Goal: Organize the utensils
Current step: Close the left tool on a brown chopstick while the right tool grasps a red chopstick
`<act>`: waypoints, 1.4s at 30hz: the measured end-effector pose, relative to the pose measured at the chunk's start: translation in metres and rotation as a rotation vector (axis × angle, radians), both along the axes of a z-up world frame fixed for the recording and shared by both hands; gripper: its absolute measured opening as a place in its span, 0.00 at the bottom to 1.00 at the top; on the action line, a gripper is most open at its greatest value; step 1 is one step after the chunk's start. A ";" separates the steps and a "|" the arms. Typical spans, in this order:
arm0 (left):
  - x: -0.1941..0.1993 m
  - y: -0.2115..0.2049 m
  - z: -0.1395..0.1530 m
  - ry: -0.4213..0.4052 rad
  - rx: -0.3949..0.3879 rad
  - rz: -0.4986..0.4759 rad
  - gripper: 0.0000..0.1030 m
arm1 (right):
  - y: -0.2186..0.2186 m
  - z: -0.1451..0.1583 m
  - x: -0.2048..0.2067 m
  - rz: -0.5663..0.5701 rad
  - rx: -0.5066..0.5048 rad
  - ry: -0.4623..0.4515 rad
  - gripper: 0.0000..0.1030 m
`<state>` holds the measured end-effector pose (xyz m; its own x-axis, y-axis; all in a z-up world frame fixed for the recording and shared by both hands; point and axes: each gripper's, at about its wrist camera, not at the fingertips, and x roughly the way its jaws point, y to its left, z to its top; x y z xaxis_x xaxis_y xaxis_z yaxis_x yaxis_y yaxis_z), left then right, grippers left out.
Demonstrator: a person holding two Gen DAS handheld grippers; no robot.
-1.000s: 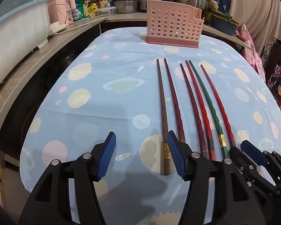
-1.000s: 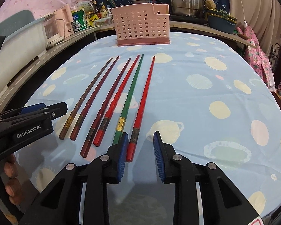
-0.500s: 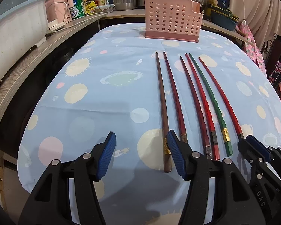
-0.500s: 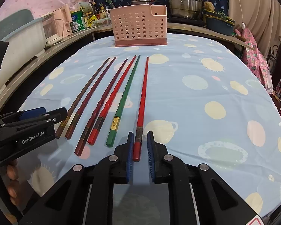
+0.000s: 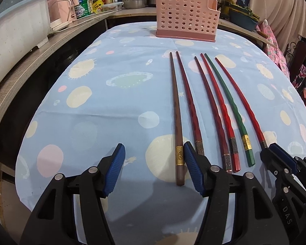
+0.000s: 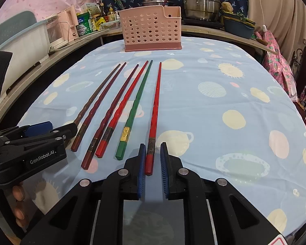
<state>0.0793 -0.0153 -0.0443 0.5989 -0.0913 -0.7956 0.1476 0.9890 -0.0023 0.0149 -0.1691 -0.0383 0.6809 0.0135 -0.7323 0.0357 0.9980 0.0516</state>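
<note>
Several long chopsticks lie side by side on the blue tablecloth, thick ends toward me. My right gripper [image 6: 152, 159] straddles the thick end of the rightmost red chopstick [image 6: 155, 106], its jaws narrowed with small gaps on both sides. My left gripper [image 5: 154, 170] is wide open, low over the cloth, with the brown chopstick [image 5: 176, 114] just inside its right pad. The green chopstick [image 6: 135, 106] lies left of the red one. A pink perforated utensil holder [image 5: 185, 23] stands at the table's far end; it also shows in the right wrist view [image 6: 152, 32].
A wooden counter [image 5: 30, 61] runs along the left with a white tub, a pink appliance and bottles. Steel pots [image 6: 202, 4] stand behind the holder. A pink patterned cloth [image 6: 279, 61] hangs at the right edge.
My right gripper moved onto the red chopstick's end and narrowed its jaws around it. Both grippers drew back slightly from the holder. The left gripper stayed open.
</note>
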 end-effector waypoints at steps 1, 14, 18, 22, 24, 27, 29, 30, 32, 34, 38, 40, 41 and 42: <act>0.000 0.000 0.000 0.000 0.001 0.000 0.55 | 0.000 0.000 0.000 0.000 0.001 0.000 0.13; -0.001 0.002 0.001 -0.005 -0.006 0.002 0.46 | 0.000 0.000 0.000 -0.001 0.002 -0.001 0.13; 0.000 0.004 0.002 -0.007 -0.010 0.004 0.33 | 0.000 0.000 0.000 -0.001 0.004 0.000 0.13; 0.000 0.005 0.002 -0.004 -0.018 -0.001 0.15 | -0.001 0.000 0.000 -0.001 0.005 0.000 0.13; 0.000 0.005 0.002 -0.001 -0.024 -0.002 0.12 | -0.001 0.000 -0.001 -0.001 0.005 0.000 0.13; 0.000 0.006 0.002 0.002 -0.032 -0.004 0.09 | -0.001 0.000 -0.001 -0.001 0.005 0.000 0.13; 0.000 0.006 0.002 0.006 -0.039 -0.005 0.08 | -0.001 0.000 0.000 -0.001 0.006 0.000 0.12; 0.000 0.007 0.002 0.009 -0.045 -0.005 0.08 | -0.001 0.000 -0.001 -0.002 0.006 0.000 0.12; 0.001 0.007 0.003 0.015 -0.054 -0.005 0.07 | -0.002 0.000 -0.001 -0.004 0.014 0.001 0.09; 0.002 0.008 0.003 0.021 -0.061 -0.004 0.07 | -0.005 0.000 0.000 -0.009 0.026 0.004 0.07; 0.003 0.011 0.005 0.034 -0.080 0.002 0.07 | -0.012 0.001 -0.001 -0.022 0.050 0.009 0.07; 0.003 0.013 0.006 0.038 -0.088 0.006 0.07 | -0.015 0.002 -0.001 -0.029 0.055 0.009 0.07; 0.003 0.013 0.007 0.038 -0.090 0.008 0.07 | -0.016 0.002 -0.001 -0.033 0.061 0.009 0.07; 0.003 0.014 0.008 0.037 -0.092 0.009 0.07 | -0.018 0.003 -0.001 -0.037 0.066 0.008 0.07</act>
